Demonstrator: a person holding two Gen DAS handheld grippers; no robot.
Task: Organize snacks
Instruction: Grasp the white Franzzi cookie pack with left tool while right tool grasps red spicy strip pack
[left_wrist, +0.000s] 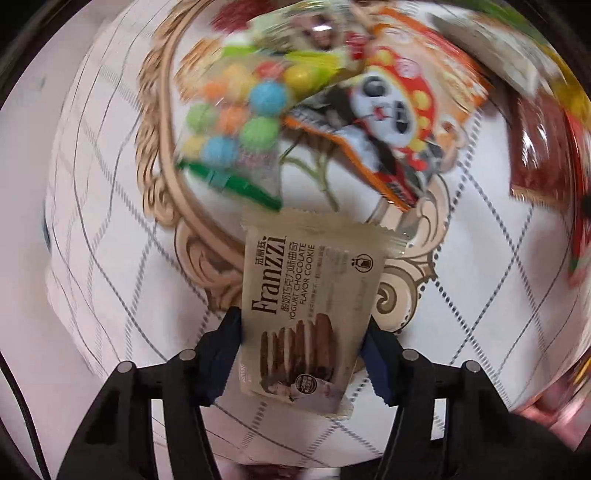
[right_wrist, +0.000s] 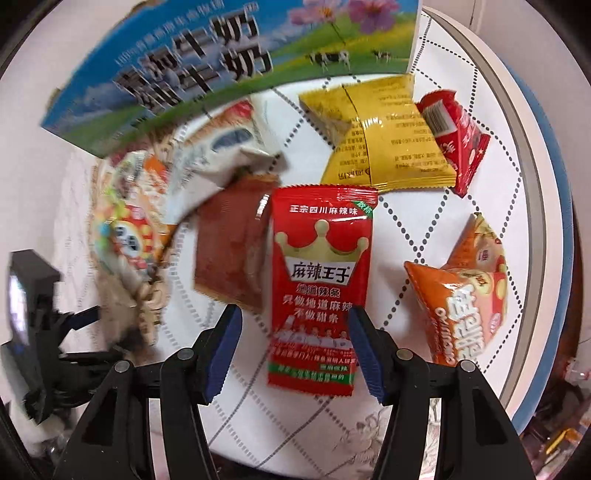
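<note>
Two tools loaded: left (left_wrist: 303, 332) cookie pack (left_wrist: 306, 314), right (right_wrist: 293, 328) red sachet (right_wrist: 317, 288)

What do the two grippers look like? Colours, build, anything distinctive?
Both match. The left gripper and right gripper each have a matte black angular frame with open cut-outs, round silver pivot pins, and two fingers faced with dark blue ribbed pads. A thin black cable runs at the left edge of the left wrist view. No markings or sleeves show.

Left gripper (left_wrist: 303, 325) jaws clamped on a packet, right gripper (right_wrist: 295, 325) jaws likewise
</note>
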